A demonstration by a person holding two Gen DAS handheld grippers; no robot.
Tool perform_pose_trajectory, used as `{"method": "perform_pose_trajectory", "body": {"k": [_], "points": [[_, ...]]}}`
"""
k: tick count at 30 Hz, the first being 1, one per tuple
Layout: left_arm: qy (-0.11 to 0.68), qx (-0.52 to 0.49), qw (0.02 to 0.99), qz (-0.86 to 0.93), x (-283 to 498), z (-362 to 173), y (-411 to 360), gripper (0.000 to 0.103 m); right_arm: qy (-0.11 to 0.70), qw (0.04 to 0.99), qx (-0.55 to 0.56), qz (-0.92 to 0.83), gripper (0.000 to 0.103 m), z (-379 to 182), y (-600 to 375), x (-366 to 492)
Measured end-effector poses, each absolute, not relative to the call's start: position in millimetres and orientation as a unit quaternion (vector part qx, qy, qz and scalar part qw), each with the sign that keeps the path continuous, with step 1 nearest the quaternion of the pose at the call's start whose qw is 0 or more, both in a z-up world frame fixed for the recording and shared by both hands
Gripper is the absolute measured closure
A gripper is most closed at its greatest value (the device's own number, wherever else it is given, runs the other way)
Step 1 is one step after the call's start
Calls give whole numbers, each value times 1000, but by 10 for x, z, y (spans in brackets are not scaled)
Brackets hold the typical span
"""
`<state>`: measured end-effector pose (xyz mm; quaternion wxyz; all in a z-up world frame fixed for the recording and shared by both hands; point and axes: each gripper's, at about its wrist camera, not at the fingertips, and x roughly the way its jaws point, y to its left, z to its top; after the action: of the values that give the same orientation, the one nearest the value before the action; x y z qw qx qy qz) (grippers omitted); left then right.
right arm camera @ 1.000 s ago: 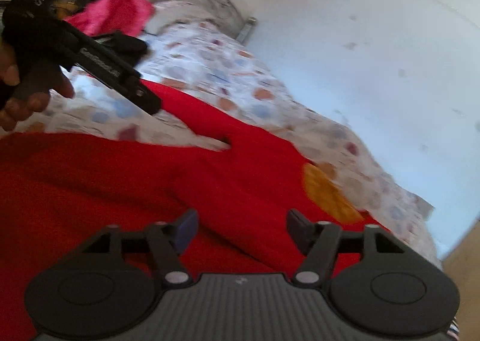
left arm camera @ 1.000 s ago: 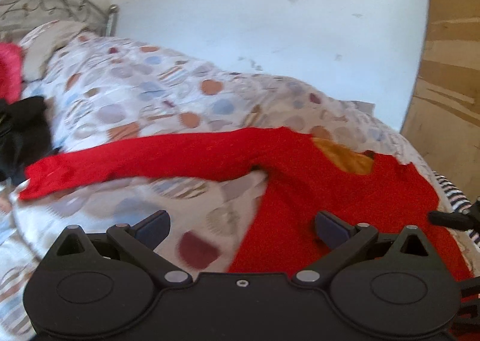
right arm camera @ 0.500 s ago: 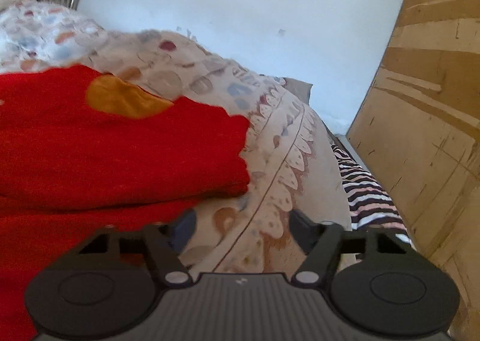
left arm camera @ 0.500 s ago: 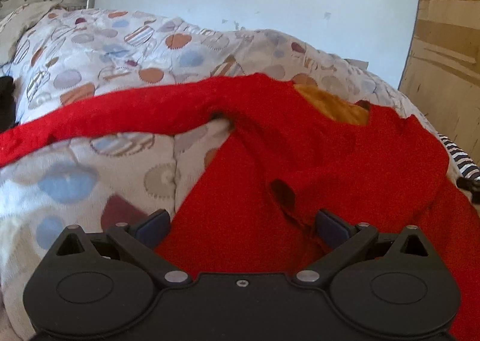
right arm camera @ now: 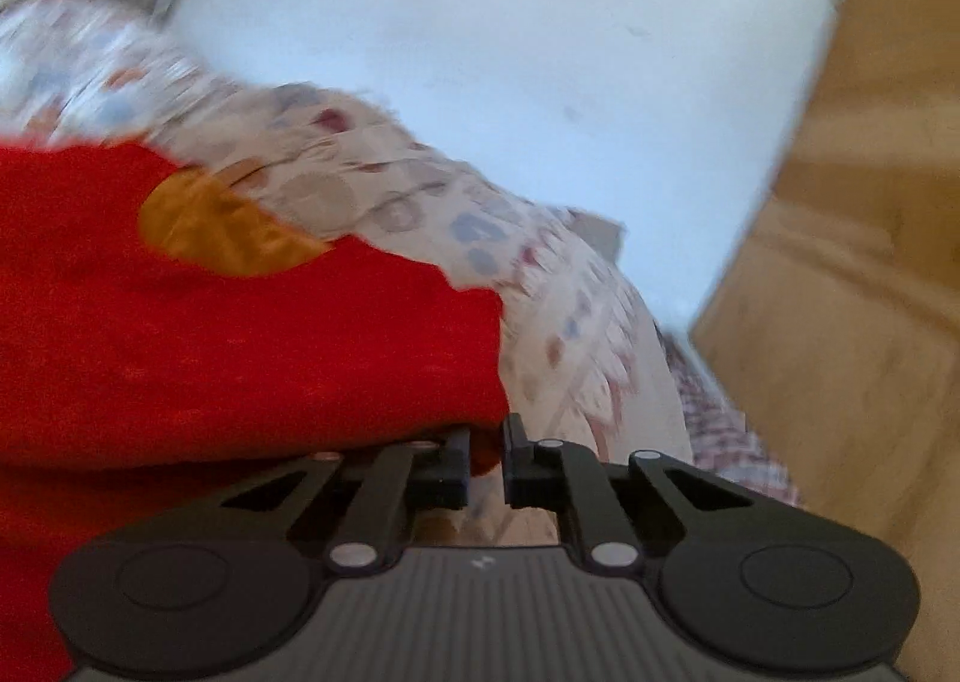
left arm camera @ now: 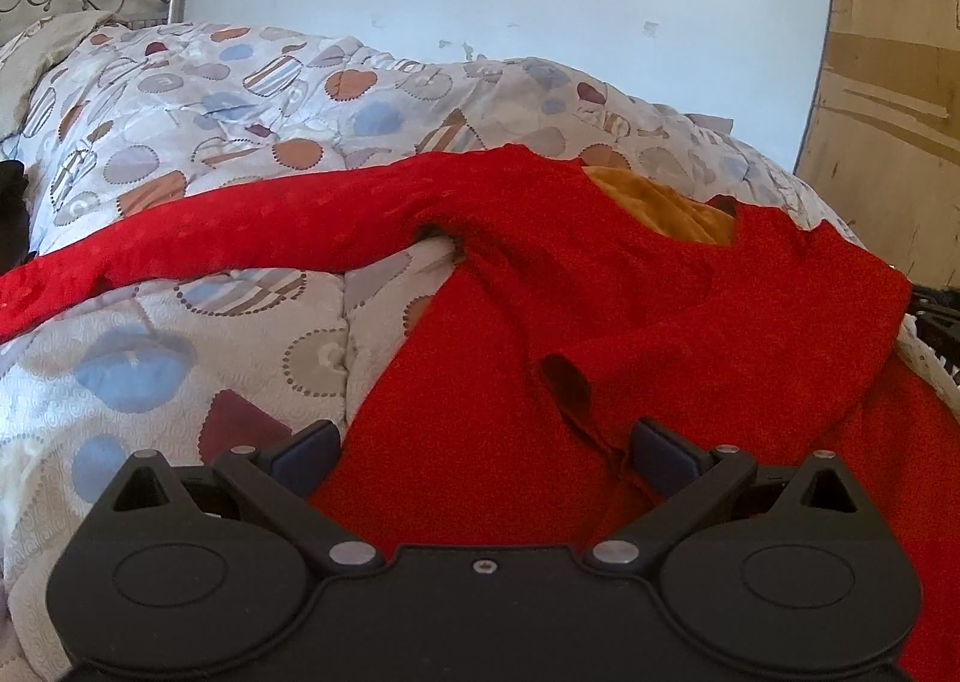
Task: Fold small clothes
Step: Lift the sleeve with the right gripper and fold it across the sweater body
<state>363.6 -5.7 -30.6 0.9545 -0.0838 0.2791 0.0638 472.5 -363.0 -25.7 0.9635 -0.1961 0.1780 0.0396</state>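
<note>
Right claw (right arm camera: 486, 457) closing on a fold of red cloth at the near right edge of the red sweater (right arm camera: 240, 346), cloth visibly between the pads; right view blurred. Left claw (left arm camera: 483, 451) wide open, nothing held, hovering low over the sweater's lower body, one pad (left arm camera: 663, 457) just beside a dark slit in the knit. Sweater spread on the patterned quilt (left arm camera: 198, 100) of the bed, long sleeve (left arm camera: 252, 229) stretched out to the left, mustard lining (left arm camera: 666, 211) showing at the neck. Likely soft, light, floppy knit: no stiffness, drapes and bunches, not slippery. Best held at edges, hem corners or the cuff. Both claws angled downward toward the bed, left one level in roll.
</note>
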Motion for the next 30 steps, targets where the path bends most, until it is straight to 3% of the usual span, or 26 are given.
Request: {"method": "perform_pose_trajectory", "body": {"k": [5,10,12,14,16,20,24,30], "points": [[287,-70,953,65,3677,-336,-108,0,239,962,-129,23,97,-403,-3837,4809],[284,-76,954,66,3626,-302,-89,0,243,962,-122,24,93,-341,-3843,4746],[281,-86,953,68,3564,-257,-44,0,246,963,-111,19,83,-303,-3895,4681],[272,-93,955,72,3483,-202,21,0,247,964,-98,17,57,-266,-3958,4575],[265,-96,956,79,3385,-137,126,0,249,964,-91,21,49,-225,-3991,4442],[260,-102,955,100,3160,-46,488,0,243,966,-68,49,14,-89,-3992,4079],[260,-123,948,138,2870,-55,1083,0,219,970,-59,90,0,71,-3867,3602],[254,-173,930,202,2560,-95,1980,0,169,973,-80,135,0,140,-3516,2809]]}}
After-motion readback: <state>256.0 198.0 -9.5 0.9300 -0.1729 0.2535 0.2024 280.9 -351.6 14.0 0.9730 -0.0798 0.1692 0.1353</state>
